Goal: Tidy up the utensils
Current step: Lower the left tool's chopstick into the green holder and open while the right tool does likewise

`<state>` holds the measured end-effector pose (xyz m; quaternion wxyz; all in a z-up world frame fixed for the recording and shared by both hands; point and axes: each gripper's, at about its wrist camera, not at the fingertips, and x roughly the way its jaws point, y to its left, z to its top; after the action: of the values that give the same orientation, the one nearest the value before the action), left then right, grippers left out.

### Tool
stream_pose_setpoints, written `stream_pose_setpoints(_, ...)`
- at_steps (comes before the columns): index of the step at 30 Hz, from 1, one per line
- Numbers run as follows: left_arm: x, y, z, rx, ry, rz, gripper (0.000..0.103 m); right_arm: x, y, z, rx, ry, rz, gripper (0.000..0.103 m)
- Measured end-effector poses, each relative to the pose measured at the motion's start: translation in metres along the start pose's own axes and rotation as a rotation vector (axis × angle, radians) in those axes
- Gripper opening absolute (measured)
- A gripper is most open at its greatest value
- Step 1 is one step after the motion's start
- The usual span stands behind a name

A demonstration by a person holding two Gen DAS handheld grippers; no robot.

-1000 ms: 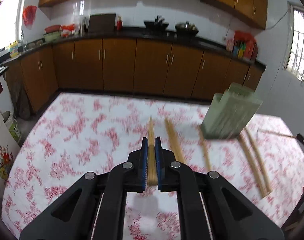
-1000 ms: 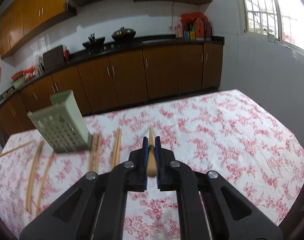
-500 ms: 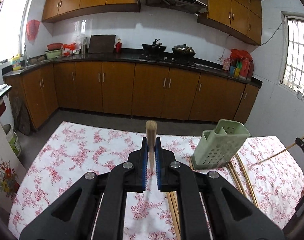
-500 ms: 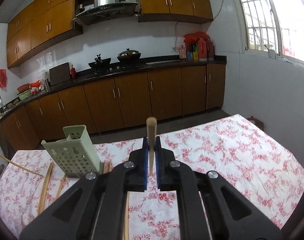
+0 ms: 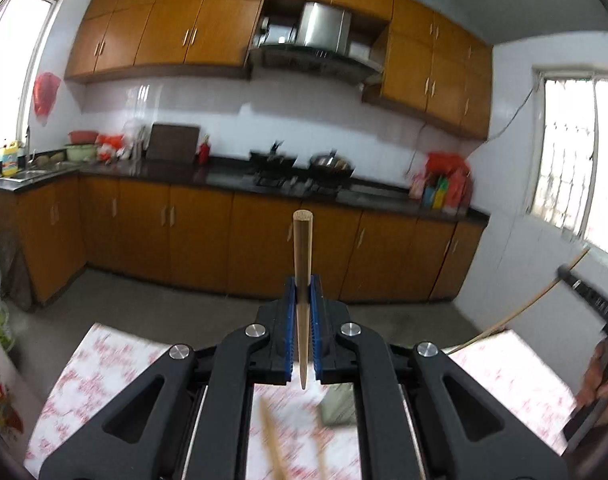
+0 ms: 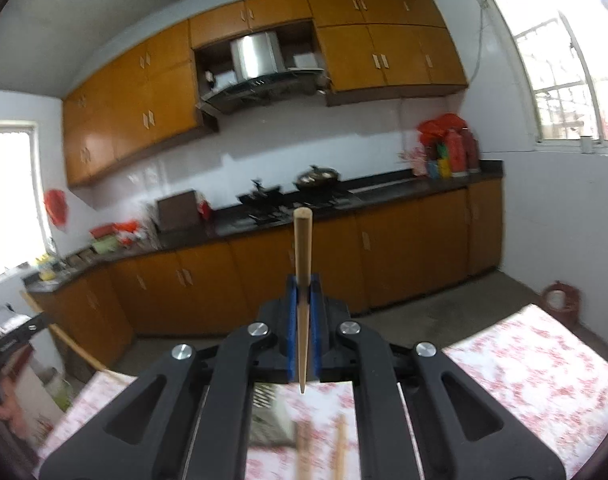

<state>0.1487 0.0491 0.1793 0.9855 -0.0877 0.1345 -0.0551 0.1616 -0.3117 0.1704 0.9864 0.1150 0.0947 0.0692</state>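
My left gripper is shut on a wooden chopstick that stands upright between the blue pads, thick end up and thin tip down. My right gripper is shut on another chopstick held the same way. Both are raised above the table with the red floral cloth. The green utensil holder shows only partly, below between the left gripper's arms, and blurred in the right wrist view. Loose chopsticks lie on the cloth below. The other gripper and its chopstick show at the right edge.
Brown kitchen cabinets and a dark counter with a stove and pots run behind the table. A window is on the right wall. The table's far edge lies below the right gripper.
Both grippers have tilted up and risen with their chopsticks. The table and green holder have dropped to the bottom of both views, and the upper cabinets and hood have come into view.
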Motion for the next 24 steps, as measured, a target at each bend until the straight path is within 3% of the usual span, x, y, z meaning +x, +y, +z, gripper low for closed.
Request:
stream_pose_setpoints(5, 0.015, -0.026, 0.008, -0.028, -0.046, -0.048, 0.007, 0.013, 0.021, -0.003, -0.029, 0.014, 0.040, 0.007)
stream_pose_setpoints(15, 0.064, -0.047, -0.041, -0.013, 0.086, -0.073, 0.007, 0.061, 0.024, -0.050, -0.038, 0.147, 0.029, 0.007)
stream_pose_setpoints(24, 0.074, -0.043, -0.062, -0.019, 0.168, -0.056, 0.008, 0.068, 0.023, -0.067, -0.037, 0.181, 0.022, 0.010)
